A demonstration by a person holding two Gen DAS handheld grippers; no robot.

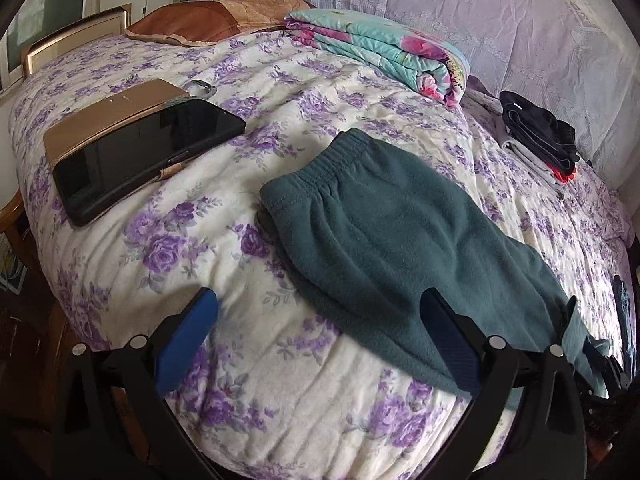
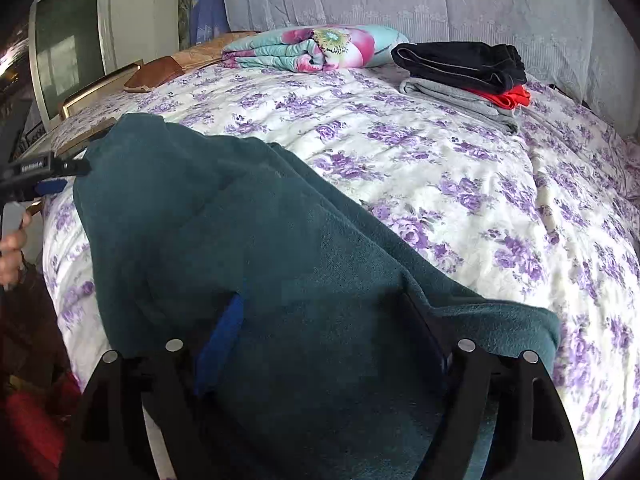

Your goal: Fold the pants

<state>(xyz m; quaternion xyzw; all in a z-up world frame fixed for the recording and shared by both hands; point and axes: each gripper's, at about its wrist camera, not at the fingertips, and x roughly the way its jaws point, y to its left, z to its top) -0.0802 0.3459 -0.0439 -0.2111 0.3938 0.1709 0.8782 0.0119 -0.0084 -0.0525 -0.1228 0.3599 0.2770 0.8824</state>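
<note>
Dark teal fleece pants [image 1: 384, 236] lie flat on the bed, waistband toward the far left, legs running to the lower right. My left gripper [image 1: 320, 312] is open and empty, hovering over the bedspread at the pants' near edge; its right finger [image 1: 448, 340] is above the fabric. In the right wrist view the pants [image 2: 248, 240] fill the lower left. My right gripper [image 2: 320, 320] is open with its jaws wide apart, low over the leg fabric, and holds nothing. The left gripper [image 2: 52, 178] shows at the far left edge of that view.
The bed [image 1: 248, 380] has a white spread with purple flowers. A black tablet [image 1: 148, 160] on a gold box, a folded floral quilt [image 1: 384, 52], a stack of folded clothes [image 2: 464, 76] and a brown pillow [image 1: 192, 20] lie further back. A TV [image 2: 68, 40] stands left.
</note>
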